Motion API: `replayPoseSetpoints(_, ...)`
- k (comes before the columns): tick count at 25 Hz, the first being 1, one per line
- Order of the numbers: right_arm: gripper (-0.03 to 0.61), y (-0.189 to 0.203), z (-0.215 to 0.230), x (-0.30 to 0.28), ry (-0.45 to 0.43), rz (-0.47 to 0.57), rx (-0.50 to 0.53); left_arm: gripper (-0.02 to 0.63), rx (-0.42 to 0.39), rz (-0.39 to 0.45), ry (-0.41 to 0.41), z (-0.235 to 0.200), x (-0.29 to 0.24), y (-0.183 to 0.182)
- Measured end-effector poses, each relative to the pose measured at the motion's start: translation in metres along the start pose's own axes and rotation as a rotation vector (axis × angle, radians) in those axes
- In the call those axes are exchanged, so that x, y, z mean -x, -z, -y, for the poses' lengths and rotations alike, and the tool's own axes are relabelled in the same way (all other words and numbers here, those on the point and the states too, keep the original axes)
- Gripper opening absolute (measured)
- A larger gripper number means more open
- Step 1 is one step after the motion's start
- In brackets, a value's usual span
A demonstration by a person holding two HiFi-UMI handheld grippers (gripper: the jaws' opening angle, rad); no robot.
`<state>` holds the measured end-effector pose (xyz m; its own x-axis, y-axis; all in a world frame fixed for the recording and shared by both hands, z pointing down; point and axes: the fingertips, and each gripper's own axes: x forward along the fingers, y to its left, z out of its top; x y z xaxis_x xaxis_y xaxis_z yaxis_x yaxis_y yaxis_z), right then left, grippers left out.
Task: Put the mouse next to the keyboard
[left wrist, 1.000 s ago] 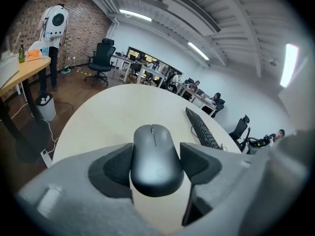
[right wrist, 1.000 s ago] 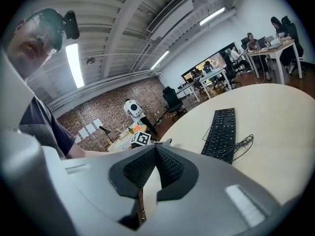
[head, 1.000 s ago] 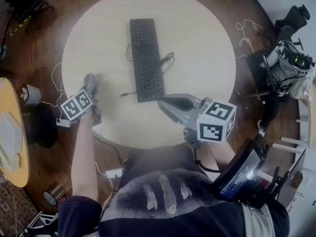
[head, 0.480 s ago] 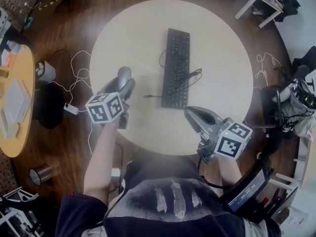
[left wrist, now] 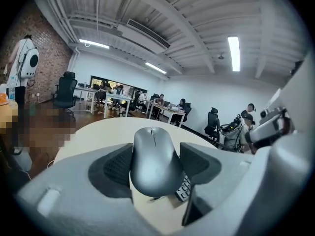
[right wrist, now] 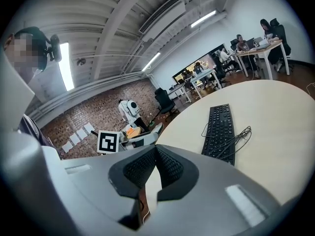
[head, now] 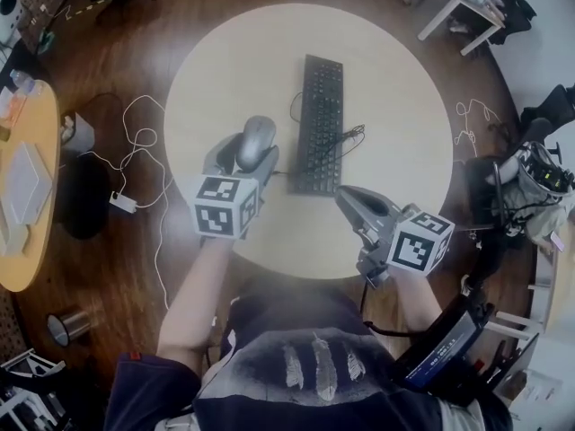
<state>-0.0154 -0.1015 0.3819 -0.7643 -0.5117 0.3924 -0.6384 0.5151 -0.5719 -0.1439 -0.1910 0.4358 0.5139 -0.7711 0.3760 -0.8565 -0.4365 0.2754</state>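
The grey mouse (head: 255, 142) (left wrist: 153, 159) sits clamped between the jaws of the left gripper (head: 247, 148) (left wrist: 155, 163). The jaws stand fairly wide, their dark pads pressing its two sides. It is held off the round desk (head: 225, 70), just left of the near end of the black keyboard (head: 320, 124); the left gripper view shows a keyboard corner (left wrist: 184, 187) below the mouse.

A second ago this gripper was at the desk's left edge with the mouse in its jaws; it has since come in over the desk top and closer to the keyboard (the head camera has shifted as well). The right gripper (head: 355, 206) (right wrist: 155, 168) has kept its place at the desk's near edge, right of the keyboard's near end, jaws pressed together on nothing.

The keyboard (right wrist: 220, 131) lies lengthwise down the middle of the desk, its black cable (head: 346, 137) bunched against its right side. Between mouse and keyboard only a strip of pale desk top shows. White cables (head: 144, 151) trail over the wooden floor to the left.
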Motion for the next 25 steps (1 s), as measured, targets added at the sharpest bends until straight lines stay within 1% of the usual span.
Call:
replayPoseSetpoints(2,0.002,-0.004,-0.001,-0.003,-0.015,0.002,0.004,0.307,-0.018,-0.002,0.020,0.013,-0.002,0.001)
replayPoseSetpoints(4,0.009,-0.009,0.000,-0.005,-0.031,0.010,0.004,0.307,-0.057,-0.006,0.047,0.028,-0.003,0.002)
replayPoseSetpoints(5,0.031,-0.011,0.000,-0.006,-0.040,0.016,0.001,0.307,-0.088,-0.010,0.061,0.037,-0.004,0.002)
replayPoseSetpoints(7,0.049,-0.012,0.002,-0.009,-0.058,0.024,-0.011,0.307,-0.137,-0.020,0.079,0.052,-0.004,0.003)
replayPoseSetpoints(9,0.074,-0.010,0.008,-0.011,-0.074,0.022,-0.034,0.307,-0.150,-0.027,0.081,0.065,-0.004,0.003)
replayPoseSetpoints(11,0.088,-0.010,0.014,-0.010,-0.102,0.018,-0.073,0.307,-0.172,-0.029,0.074,0.081,-0.006,0.000)
replayPoseSetpoints(14,0.131,-0.013,0.022,-0.007,-0.160,0.016,-0.152,0.307,-0.241,-0.016,0.054,0.106,-0.010,-0.006)
replayPoseSetpoints(16,0.143,-0.017,0.029,-0.003,-0.199,0.018,-0.208,0.307,-0.273,-0.008,0.046,0.124,-0.015,-0.007)
replayPoseSetpoints(20,0.177,-0.019,0.047,0.006,-0.271,-0.004,-0.302,0.307,-0.304,-0.018,0.054,0.162,-0.028,-0.003)
replayPoseSetpoints(22,0.199,-0.017,0.055,0.009,-0.301,-0.019,-0.348,0.305,-0.304,-0.024,0.050,0.176,-0.034,0.001)
replayPoseSetpoints(25,0.206,-0.015,0.064,0.015,-0.330,-0.035,-0.381,0.305,-0.302,-0.032,0.048,0.193,-0.041,0.006)
